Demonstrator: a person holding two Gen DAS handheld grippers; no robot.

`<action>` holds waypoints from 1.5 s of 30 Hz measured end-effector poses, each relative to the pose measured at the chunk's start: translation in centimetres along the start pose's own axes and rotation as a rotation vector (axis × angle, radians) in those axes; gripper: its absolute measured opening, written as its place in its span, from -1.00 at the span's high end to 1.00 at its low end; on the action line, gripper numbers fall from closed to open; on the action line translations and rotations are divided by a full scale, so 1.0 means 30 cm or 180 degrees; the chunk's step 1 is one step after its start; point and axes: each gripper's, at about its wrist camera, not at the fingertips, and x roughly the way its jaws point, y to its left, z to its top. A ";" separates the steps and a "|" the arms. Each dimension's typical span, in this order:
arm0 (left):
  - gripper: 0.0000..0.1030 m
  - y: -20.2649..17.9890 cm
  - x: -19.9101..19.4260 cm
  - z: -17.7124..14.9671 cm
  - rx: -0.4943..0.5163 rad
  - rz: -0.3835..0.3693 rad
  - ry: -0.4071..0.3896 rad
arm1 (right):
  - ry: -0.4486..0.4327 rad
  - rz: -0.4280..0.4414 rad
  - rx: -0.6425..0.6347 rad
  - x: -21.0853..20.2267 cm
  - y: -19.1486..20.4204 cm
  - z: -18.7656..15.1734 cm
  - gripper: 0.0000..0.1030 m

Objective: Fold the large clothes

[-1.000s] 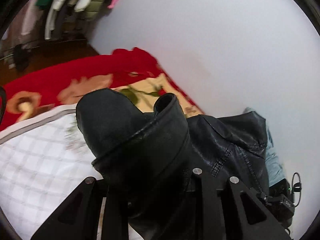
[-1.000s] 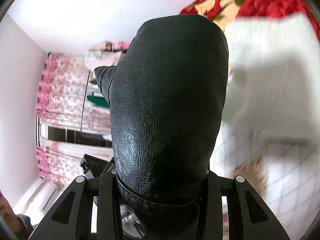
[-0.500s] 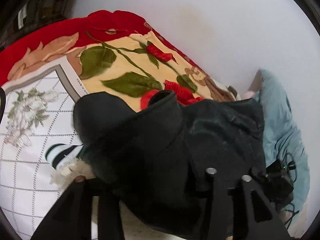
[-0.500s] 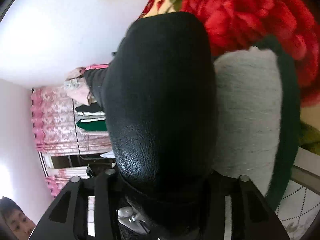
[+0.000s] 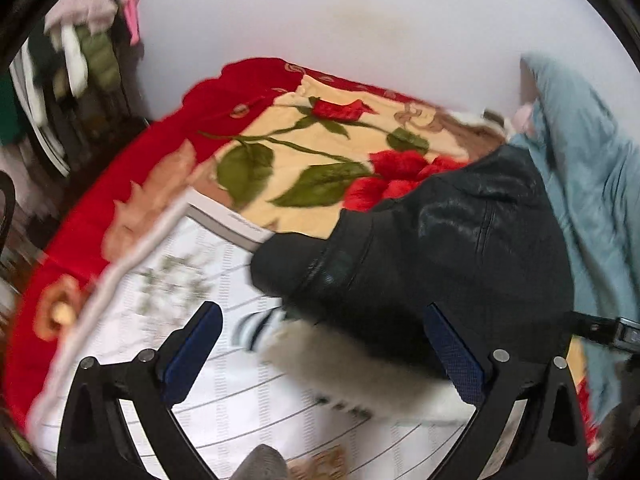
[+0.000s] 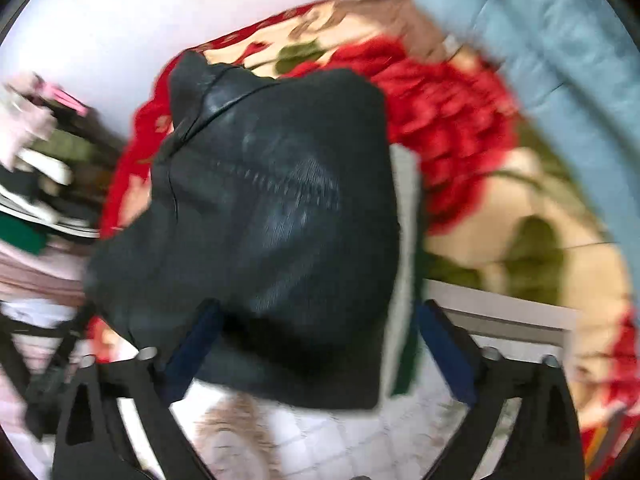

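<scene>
- Left wrist view: the left gripper [image 5: 320,354], clamped on the black leather jacket [image 5: 452,248] a second ago, has just spread its jaws wide, releasing it onto the floral bedspread [image 5: 304,152].
- Right wrist view: the right gripper [image 6: 316,350] has likewise just opened; the jacket [image 6: 272,216] lies loose between its fingers, so this fold appears laid down.

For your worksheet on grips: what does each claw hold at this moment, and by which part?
Nothing. Both the left claw and right claw have just been opening; the black leather jacket lies loose between their spread fingers.

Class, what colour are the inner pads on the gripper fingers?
Dark blue pads, clearest in the left wrist view.
</scene>
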 end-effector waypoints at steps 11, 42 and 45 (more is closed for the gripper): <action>-1.00 0.061 -0.474 -0.018 0.0412 -0.0029 -0.0004 | -0.0574 -0.0962 -0.0085 -0.529 0.310 -0.405 -1.00; -1.00 0.216 -1.613 -0.222 0.0666 -0.0329 -0.0769 | -0.1794 -0.1317 -0.0084 -1.956 0.794 -1.260 -1.00; -1.00 0.212 -1.646 -0.239 0.0678 -0.0308 -0.0821 | -0.1847 -0.1332 -0.0123 -1.990 0.800 -1.292 -1.00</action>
